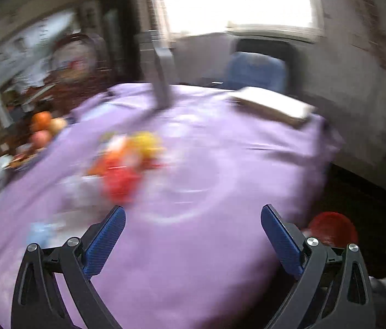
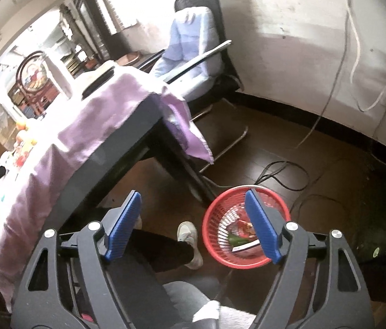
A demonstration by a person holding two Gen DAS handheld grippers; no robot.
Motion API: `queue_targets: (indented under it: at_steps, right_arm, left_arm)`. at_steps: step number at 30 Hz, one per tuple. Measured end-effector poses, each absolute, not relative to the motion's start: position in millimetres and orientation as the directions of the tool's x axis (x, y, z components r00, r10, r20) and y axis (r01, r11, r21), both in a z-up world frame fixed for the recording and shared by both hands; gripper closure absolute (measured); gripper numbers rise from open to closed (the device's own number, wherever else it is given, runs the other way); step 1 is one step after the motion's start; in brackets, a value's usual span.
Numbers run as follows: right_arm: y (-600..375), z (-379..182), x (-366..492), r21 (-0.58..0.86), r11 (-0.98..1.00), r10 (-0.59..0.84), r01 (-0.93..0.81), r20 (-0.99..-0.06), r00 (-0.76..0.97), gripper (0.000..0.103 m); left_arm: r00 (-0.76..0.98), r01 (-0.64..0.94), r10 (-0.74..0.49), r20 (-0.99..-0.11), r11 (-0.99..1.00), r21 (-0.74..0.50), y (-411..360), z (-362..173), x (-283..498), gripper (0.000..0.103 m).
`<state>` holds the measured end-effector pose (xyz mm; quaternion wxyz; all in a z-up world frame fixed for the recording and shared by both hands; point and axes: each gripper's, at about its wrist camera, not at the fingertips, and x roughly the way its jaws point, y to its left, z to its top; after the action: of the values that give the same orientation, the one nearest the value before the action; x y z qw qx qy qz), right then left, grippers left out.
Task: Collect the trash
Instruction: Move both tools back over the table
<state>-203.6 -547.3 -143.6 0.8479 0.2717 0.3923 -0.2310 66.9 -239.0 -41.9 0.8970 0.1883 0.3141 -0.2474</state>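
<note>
Left tool [image 1: 193, 233] gapes wide, empty, above counter [image 1: 220, 164]; your blurred view risks mis-grabbing wrappers [image 1: 127, 164]. Right tool [image 2: 193, 224] wide over basket [image 2: 212, 235].

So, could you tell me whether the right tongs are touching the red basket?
Apart. In the right wrist view the open right tongs hang empty in the air, with the red basket down on the floor below.

I see the basket [image 2: 245, 235] on the floor at lower right of the right wrist frame, wrappers [image 2: 243, 233] in it, right of the table [image 2: 127, 148]; a chair [image 2: 193, 60] stands behind the table.
</note>
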Motion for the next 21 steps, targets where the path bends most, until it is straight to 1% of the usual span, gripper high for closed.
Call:
queue_targets:
  at_steps: [3, 4, 8, 12, 18, 21]
  right_arm:
    - [-529, -134, -185, 0.272, 0.775, -0.163, 0.57, -0.786, 0.597, 0.026]
    - [-523, -131, -179, 0.27, 0.785, -0.158, 0.558, -0.783, 0.602, 0.024]
    - [-493, -117, -147, 0.28, 0.828, -0.116, 0.486, -0.762, 0.637, 0.022]
    - [-450, -102, -99, 0.296, 0.879, -0.036, 0.374, -0.741, 0.671, 0.021]
    - [-376, -81, -29, 0.282, 0.944, 0.084, 0.174, -0.71, 0.699, 0.021]
    - [-335, -77, 7, 0.251, 0.965, 0.136, 0.069, -0.711, 0.69, 0.021]
  left_arm:
    - [0.709, 0.48, -0.257, -0.657, 0.858, 0.181, -191, -37, 102, 0.006]
    - [0.714, 0.451, -0.233, -0.66, 0.874, 0.179, -176, -37, 114, 0.006]
    - [0.7, 0.344, -0.141, -0.701, 0.926, 0.157, -115, -42, 169, 0.006]
    - [0.635, 0.312, -0.139, -0.759, 0.946, 0.087, -67, -53, 212, 0.006]
    - [0.591, 0.292, -0.113, -0.799, 0.953, 0.081, -38, -77, 241, 0.006]
    - [0.543, 0.285, -0.149, -0.826, 0.958, 0.015, -30, -88, 247, 0.004]
